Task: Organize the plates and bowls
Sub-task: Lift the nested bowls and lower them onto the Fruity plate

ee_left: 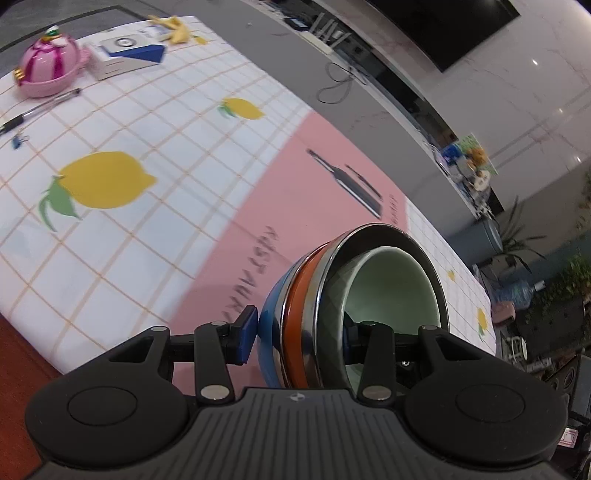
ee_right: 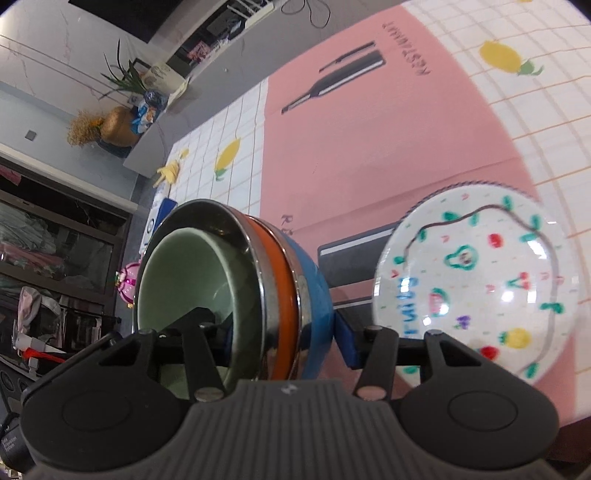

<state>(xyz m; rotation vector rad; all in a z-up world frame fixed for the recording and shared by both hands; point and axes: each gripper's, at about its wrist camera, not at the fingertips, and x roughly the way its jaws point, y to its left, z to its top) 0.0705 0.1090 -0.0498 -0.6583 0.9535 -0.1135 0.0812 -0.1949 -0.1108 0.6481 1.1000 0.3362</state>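
Note:
A nested stack of bowls [ee_left: 306, 317] is held tilted above the table: blue outside, then an orange band, a steel rim, and a pale green bowl inside. My left gripper [ee_left: 299, 332] is shut on the stack's wall, one blue pad outside, one inside. My right gripper [ee_right: 280, 332] is shut on the same stack [ee_right: 288, 295] from the opposite side. A white plate with fruit drawings [ee_right: 476, 284] lies on the pink placemat [ee_right: 369, 147] just right of the right gripper.
The table wears a lemon-print grid cloth [ee_left: 110, 147]. At its far end are a pink lidded pot [ee_left: 50, 70], a white-blue box [ee_left: 125, 55], a pen [ee_left: 37, 109] and a banana peel [ee_left: 173, 27]. A grey counter [ee_left: 369, 85] runs beyond.

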